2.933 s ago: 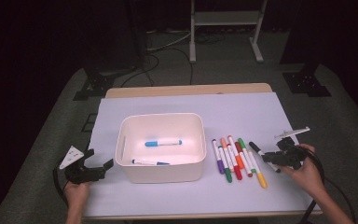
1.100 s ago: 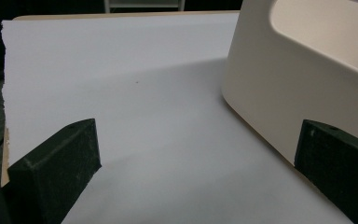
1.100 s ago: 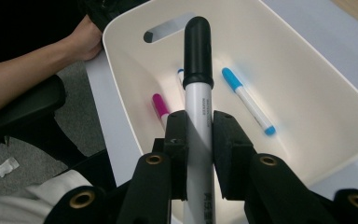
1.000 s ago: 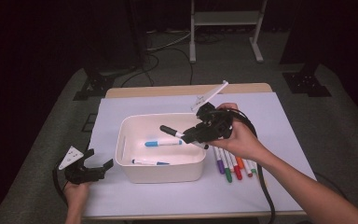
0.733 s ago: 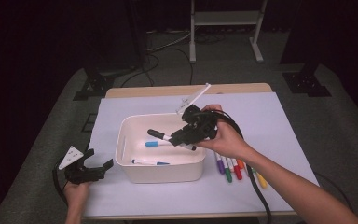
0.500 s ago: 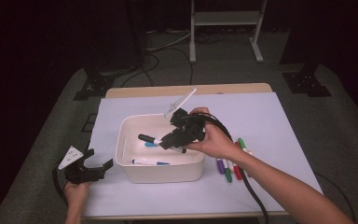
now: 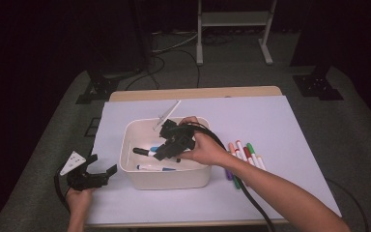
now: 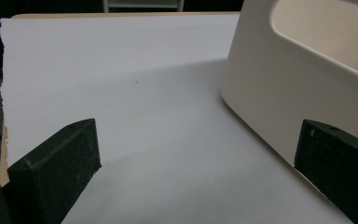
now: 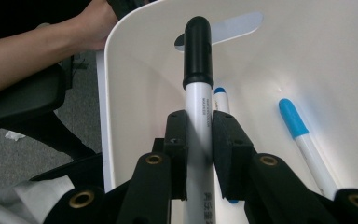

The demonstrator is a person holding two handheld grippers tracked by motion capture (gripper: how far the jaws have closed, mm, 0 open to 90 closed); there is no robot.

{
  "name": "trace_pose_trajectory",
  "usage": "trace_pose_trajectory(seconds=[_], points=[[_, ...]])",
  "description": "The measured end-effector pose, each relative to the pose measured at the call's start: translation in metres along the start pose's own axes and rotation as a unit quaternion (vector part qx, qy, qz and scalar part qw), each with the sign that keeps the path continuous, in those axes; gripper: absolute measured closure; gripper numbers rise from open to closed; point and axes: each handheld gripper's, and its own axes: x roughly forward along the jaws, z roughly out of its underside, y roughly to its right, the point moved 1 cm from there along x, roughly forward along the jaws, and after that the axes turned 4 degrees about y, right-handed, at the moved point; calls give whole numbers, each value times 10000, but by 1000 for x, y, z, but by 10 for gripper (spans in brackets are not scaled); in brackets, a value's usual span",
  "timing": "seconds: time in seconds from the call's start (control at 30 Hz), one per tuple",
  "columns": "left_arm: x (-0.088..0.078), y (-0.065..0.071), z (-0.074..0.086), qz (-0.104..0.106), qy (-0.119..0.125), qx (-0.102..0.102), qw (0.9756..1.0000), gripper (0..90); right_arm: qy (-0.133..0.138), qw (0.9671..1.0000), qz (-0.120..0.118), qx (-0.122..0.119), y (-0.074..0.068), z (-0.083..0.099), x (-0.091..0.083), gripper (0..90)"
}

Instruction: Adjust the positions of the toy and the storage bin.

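Observation:
My right gripper (image 7: 160, 153) (image 9: 199, 140) hangs over the inside of the white bin (image 7: 130, 169) (image 9: 135, 84), shut on a white marker with a black cap (image 7: 142, 152) (image 9: 197, 70) that points to the bin's left wall. Two blue-capped markers (image 7: 155, 168) (image 9: 292, 116) lie on the bin's floor below it. My left gripper (image 7: 96, 177) (image 8: 191, 168) rests open on the white paper (image 8: 121, 93) just left of the bin (image 8: 279, 93), nothing between its jaws.
Several coloured markers (image 7: 244, 154) lie in a row on the paper right of the bin, partly under the right forearm. The right gripper's cable (image 7: 251, 203) trails to the front edge. A metal stand (image 7: 232, 29) rises behind the table.
The right gripper has carried the black-capped marker leftward and down, from above the bin's right rim to inside the bin. The left gripper has stayed put.

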Motion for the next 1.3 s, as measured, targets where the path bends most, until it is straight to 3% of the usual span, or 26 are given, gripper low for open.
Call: trace_pose_trajectory(seconds=[0.43, 0.73, 1.0, 1.07, 1.3], points=[[0, 0, 0, 0, 39, -24, 10000, 0, -251, 9996, -108, -109, 2, -1, 30, 755], [0, 0, 0, 3, 39, -5, 10000, 0, -448, 9988, -120, -131, 1, 1, 41, 755], [-1, 0, 0, 2, 44, -3, 10000, 0, -549, 9983, -124, -136, 0, 2, 46, 748], [-1, 0, 0, 1, 46, -8, 10000, 0, -575, 9982, -103, -118, 0, 2, 46, 710], [-1, 0, 0, 10, 41, -11, 10000, 0, -530, 9985, -31, -92, -2, 1, 39, 672]])
